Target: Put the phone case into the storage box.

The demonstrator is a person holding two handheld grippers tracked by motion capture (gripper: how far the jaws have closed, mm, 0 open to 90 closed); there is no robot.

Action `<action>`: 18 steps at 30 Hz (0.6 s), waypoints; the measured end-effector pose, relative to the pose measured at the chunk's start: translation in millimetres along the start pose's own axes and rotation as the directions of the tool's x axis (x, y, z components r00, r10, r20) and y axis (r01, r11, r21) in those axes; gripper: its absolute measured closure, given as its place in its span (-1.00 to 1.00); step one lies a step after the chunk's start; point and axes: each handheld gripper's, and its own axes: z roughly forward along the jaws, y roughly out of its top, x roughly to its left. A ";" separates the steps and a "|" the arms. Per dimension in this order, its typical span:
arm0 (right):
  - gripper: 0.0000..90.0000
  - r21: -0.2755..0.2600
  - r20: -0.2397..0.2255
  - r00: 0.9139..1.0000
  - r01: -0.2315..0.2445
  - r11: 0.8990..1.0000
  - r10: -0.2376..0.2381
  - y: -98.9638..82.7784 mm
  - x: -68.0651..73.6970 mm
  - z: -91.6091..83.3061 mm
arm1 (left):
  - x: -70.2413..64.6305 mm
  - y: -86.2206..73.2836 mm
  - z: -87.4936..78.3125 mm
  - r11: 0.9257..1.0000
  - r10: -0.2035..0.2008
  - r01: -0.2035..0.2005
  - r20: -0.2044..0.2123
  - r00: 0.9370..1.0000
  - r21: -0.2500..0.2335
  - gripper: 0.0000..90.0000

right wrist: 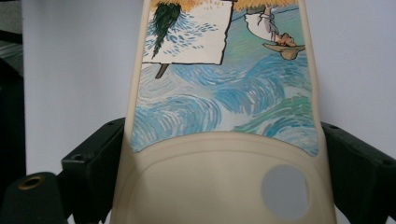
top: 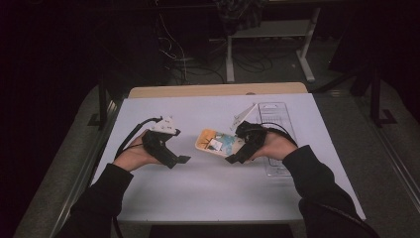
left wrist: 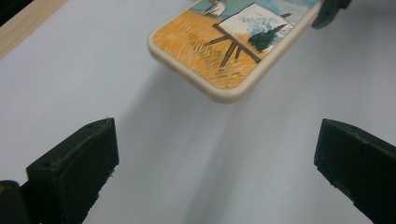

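phone case (right wrist: 224, 116) is clamped at its camera end by my right tongs (top: 236, 154), lifted off the desk (top: 208, 193) so my wide-open left tongs (top: 179, 159) can take it.

The room is dim. A white surface (top: 208, 193) has a wooden strip (top: 218, 89) along its far edge. Beyond it, a white-legged desk frame (top: 307, 49) stands on grey floor (top: 391, 148) among tangled cables (top: 198, 64).
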 end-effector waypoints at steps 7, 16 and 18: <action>-0.78 -0.022 0.015 0.999 -0.034 0.999 0.034 -0.1 -1.4 6.7 | -7.5 -11.4 0.6 0.998 -0.044 0.042 -0.045 0.998 -0.044 -1.00; -0.78 -0.014 0.040 0.998 -0.043 0.999 0.044 0.4 3.0 12.2 | -18.0 -32.1 6.3 0.987 -0.133 0.125 -0.080 0.988 -0.098 -1.00; -0.78 -0.004 0.042 0.998 -0.051 0.999 0.052 -0.4 4.9 13.4 | -19.7 -35.9 8.5 0.984 -0.145 0.135 -0.092 0.985 -0.115 -1.00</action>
